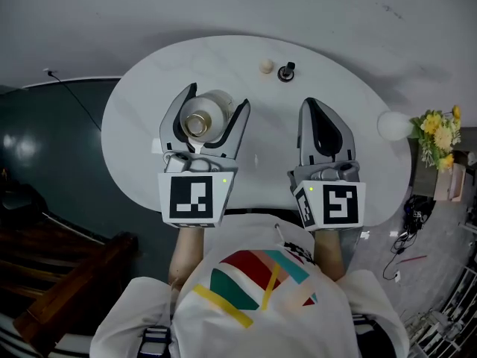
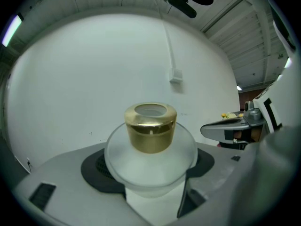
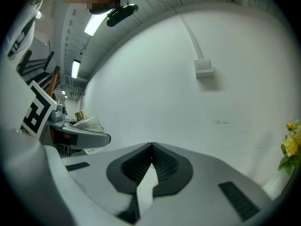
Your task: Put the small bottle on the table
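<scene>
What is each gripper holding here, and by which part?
The left gripper grips the small frosted bottle by its round body, below the gold cap. The right gripper is shut and empty.

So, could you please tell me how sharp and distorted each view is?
Head view: evenly lit, sharp, no glare on the table. Left gripper view: strong fisheye, dark corners; the small bottle is sharp, its gold cap slightly shiny. Right gripper view: same bending, bright ceiling lights at upper left.
</scene>
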